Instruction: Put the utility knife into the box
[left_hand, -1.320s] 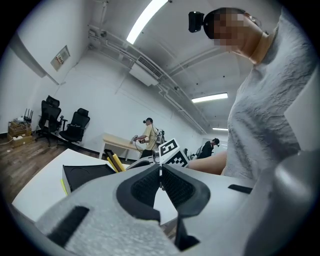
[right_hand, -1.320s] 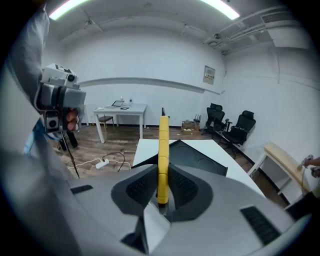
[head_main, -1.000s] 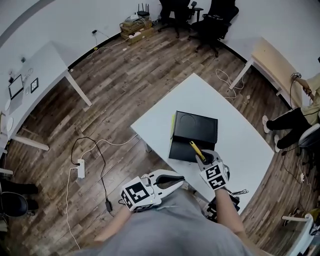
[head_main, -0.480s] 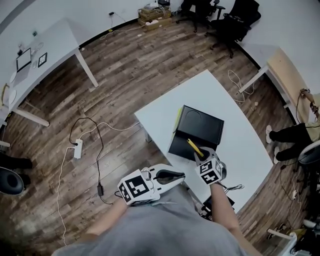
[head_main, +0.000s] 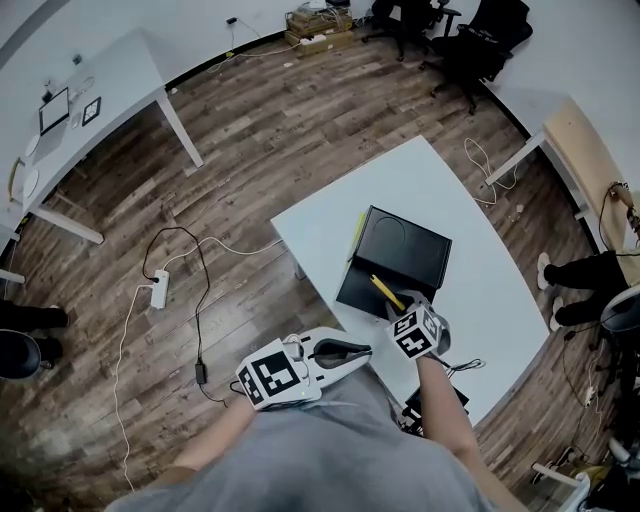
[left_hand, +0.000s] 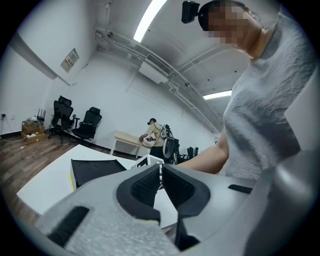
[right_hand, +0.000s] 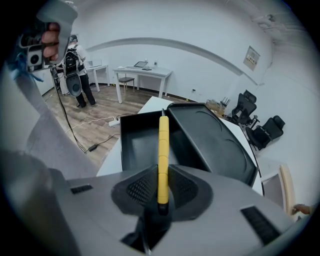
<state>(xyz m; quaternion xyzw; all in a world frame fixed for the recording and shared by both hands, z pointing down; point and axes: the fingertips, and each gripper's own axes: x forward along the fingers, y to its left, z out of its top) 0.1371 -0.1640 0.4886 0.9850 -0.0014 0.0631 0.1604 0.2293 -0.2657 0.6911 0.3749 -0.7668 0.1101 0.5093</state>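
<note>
- The knife's (right_hand: 163, 150) rear end is buried between the right gripper's (right_hand: 162, 189) pads. Only its yellow handle shows, and no blade can be made out.
- Whether the knife touches the box (head_main: 395, 262) cannot be told. A thin yellow-green edge (head_main: 354, 236) along the box's left side is too small to identify.
- A grey shirt (head_main: 330, 450) fills the bottom of the head view and hides the near corner of the table (head_main: 480, 290).
- The white table stands on a dark wood floor (head_main: 250, 150). The black box lies open on it, its lid (right_hand: 215, 145) tilted up beside the tray (right_hand: 137, 142).
- Around it are a second table (head_main: 100, 80) at upper left and a power strip (head_main: 158, 290) with cables on the floor. Black chairs (head_main: 480, 35) stand by the far wall, and a wooden bench (head_main: 580, 150) is at right. A seated person's legs (head_main: 585, 272) show at the right edge.
- The right gripper is clamped on the knife. It is held over the table's near side, with the knife pointing out over the open tray.
- The left gripper (left_hand: 161, 170) is off the table, close to the body and pointing toward the table. Its jaws are pressed together with nothing between them.
</note>
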